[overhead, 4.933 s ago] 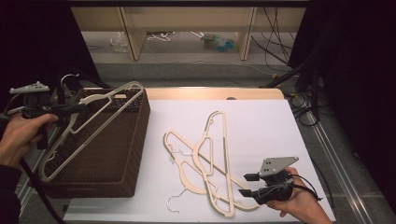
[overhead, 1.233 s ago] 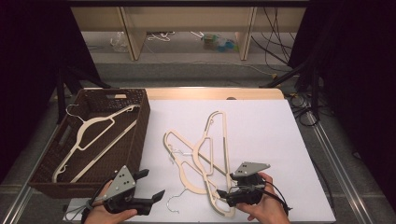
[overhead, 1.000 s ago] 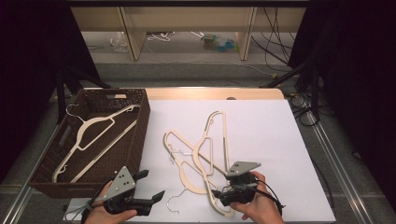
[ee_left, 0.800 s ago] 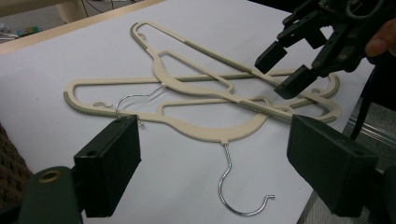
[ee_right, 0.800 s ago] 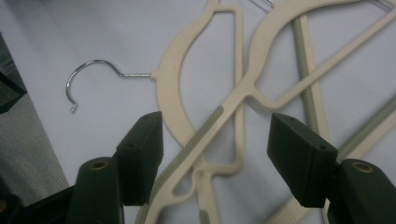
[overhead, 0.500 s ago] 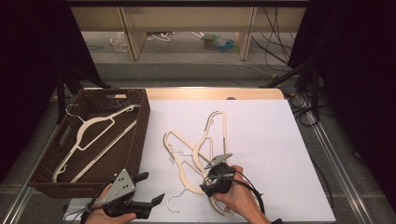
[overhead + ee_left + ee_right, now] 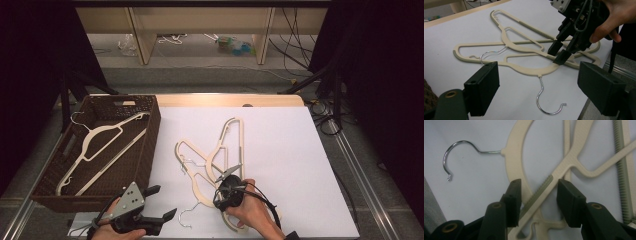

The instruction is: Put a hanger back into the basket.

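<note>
Plastic hanger [image 7: 516, 170], stiff and light, near the table's front edge: right gripper [image 7: 537, 192], half-open and closing, straddles its arm ungripped.

hidden: hanger [image 7: 210, 172] lower end, likely under right hand [image 7: 252, 212]

No lettering, label, brand or number can be read anywhere from here: not on the cream hangers [image 7: 220, 165], the brown basket [image 7: 148, 145], the white table sheet [image 7: 290, 165] or the black grippers
</note>
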The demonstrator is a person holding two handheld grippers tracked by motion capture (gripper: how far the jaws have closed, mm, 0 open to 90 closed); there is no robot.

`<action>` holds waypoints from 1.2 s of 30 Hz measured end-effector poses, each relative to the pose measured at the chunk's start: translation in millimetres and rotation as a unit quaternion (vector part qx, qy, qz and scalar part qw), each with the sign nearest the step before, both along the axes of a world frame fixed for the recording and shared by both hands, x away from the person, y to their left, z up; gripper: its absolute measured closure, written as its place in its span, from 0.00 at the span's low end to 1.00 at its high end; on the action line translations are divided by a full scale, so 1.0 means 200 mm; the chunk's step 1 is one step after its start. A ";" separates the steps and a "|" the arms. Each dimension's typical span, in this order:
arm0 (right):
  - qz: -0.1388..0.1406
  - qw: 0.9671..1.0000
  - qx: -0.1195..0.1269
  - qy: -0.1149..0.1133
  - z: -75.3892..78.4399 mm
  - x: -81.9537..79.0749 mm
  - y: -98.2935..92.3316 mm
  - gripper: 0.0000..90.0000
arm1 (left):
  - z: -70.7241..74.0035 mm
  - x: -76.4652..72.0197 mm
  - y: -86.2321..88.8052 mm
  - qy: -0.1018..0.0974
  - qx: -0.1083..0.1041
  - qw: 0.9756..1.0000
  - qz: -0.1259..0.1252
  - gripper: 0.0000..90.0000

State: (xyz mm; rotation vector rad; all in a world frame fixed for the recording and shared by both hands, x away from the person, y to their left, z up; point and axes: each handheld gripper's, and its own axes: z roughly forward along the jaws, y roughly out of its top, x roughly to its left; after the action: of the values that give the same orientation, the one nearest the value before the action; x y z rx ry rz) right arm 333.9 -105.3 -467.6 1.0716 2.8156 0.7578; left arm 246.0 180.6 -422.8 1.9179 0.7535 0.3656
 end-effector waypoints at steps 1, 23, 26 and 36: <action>-0.002 1.000 0.001 0.002 0.00 0.00 0.00 0.62 | 0.00 0.00 0.00 0.002 -0.001 1.000 0.000 0.20; -0.004 1.000 -0.009 0.018 0.01 0.02 0.05 0.68 | -0.01 0.01 -0.01 0.009 -0.004 1.000 -0.005 0.21; -0.002 1.000 -0.006 0.030 0.01 0.03 0.04 0.77 | -0.01 0.01 -0.01 0.010 -0.001 1.000 -0.004 0.21; 0.041 0.998 -0.015 0.037 0.03 0.02 0.03 0.89 | -0.02 0.01 -0.01 0.011 -0.003 1.000 -0.007 0.21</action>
State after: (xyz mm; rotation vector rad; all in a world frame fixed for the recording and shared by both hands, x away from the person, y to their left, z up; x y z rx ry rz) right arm 338.4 -99.3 -460.8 1.0061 2.9393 0.6950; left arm 248.8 178.4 -426.7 1.9235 0.7552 0.3344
